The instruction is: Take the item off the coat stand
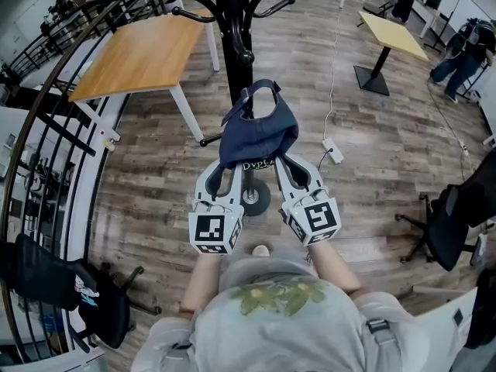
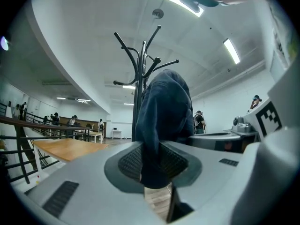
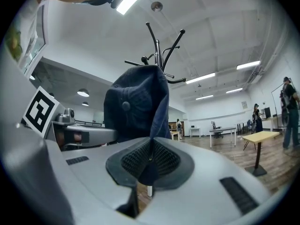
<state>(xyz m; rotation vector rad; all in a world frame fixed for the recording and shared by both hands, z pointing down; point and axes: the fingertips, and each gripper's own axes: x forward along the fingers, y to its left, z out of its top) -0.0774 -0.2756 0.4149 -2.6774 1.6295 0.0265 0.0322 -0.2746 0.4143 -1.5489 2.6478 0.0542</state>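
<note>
- The left gripper [image 1: 224, 169] is clamping the cap [image 1: 260, 130] by its lower left fabric; the right gripper [image 1: 287, 166] is pinching its lower right edge.
- The cap is hanging mid-frame, just above both, against the coat stand [image 1: 231, 22] running up-frame.

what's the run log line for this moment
left gripper: shut on cap | right gripper: shut on cap | cap: beside coat stand
</note>
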